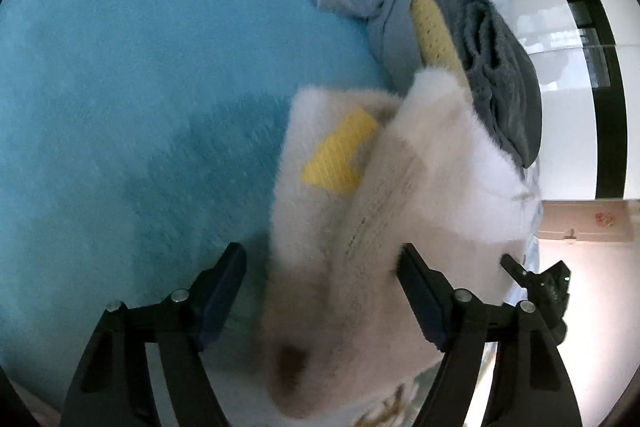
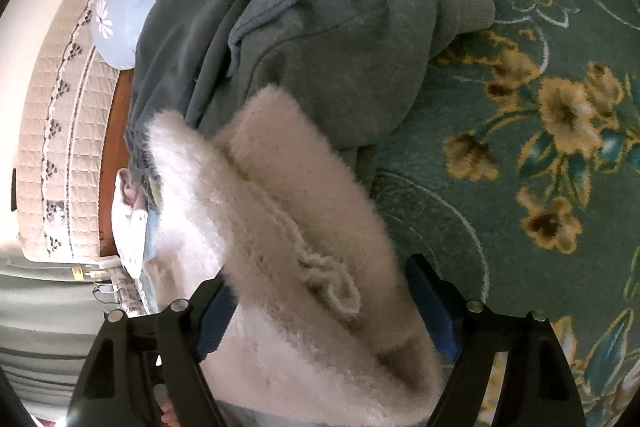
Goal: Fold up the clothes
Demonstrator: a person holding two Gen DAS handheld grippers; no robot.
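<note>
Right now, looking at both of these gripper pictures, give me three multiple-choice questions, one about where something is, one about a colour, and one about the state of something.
1. Where does the fluffy white garment lie in the left view?
A. Between the left gripper's fingers
B. Left of both fingers
C. Out of view

2. What colour is the patch on the white garment?
A. Red
B. Yellow
C. Black

3. How is the grey clothing beyond the white garment?
A. Neatly stacked
B. On a hanger
C. Crumpled in a heap

Answers:
1. A, the white fluff runs down between the two black fingers.
2. B, a bright yellow knit piece shows on the white pile.
3. C, the grey pieces lie bunched and overlapping on the green flowered cover.
</note>
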